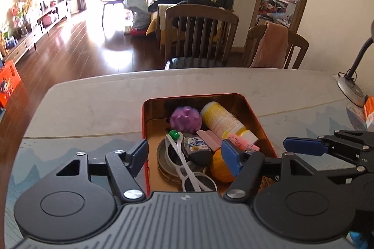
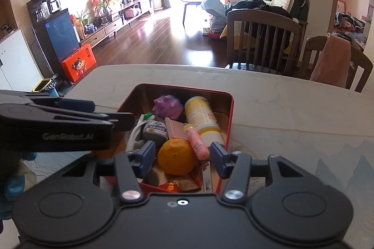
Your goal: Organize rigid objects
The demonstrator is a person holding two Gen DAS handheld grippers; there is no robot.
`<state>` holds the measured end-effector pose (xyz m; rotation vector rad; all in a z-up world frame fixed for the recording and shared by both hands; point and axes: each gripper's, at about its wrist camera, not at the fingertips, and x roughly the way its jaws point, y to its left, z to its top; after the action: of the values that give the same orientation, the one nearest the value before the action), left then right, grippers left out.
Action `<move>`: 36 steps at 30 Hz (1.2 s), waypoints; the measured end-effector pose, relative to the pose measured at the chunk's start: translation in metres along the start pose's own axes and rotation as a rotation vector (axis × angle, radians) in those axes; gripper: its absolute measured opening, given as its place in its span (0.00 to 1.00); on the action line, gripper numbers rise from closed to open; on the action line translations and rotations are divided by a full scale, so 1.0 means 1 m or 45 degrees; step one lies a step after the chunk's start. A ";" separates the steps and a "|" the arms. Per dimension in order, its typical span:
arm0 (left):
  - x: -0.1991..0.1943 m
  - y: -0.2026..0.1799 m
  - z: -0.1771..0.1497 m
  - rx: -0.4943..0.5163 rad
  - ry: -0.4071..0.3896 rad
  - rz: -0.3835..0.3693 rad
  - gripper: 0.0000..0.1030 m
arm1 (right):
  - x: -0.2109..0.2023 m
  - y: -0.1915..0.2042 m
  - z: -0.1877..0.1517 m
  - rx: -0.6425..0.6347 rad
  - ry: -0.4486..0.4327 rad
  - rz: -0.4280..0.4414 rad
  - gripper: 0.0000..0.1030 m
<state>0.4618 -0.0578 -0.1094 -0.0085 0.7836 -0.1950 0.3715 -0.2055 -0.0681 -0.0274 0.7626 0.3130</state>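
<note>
Two spread grippers, left gripper (image 1: 184, 156) and right gripper (image 2: 183, 159), hover mid-frame; that orange (image 2: 177, 156) looks firm but rollable, so I'd pinch its middle.

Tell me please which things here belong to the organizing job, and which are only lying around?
Part of the job:
red tin box
orange
white bottle
purple toy
pink tube
white sunglasses
left gripper, right gripper

Only lying around:
desk lamp
wooden chairs
orange gift box
</note>
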 end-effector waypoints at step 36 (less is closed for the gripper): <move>-0.136 0.022 -0.077 -0.044 -0.082 -0.020 0.95 | -0.097 0.043 -0.050 0.021 -0.192 -0.070 1.00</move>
<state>0.3179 -0.0069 -0.0708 -0.0530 0.7225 -0.1952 0.2592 -0.1980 -0.0344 -0.0091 0.6136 0.2537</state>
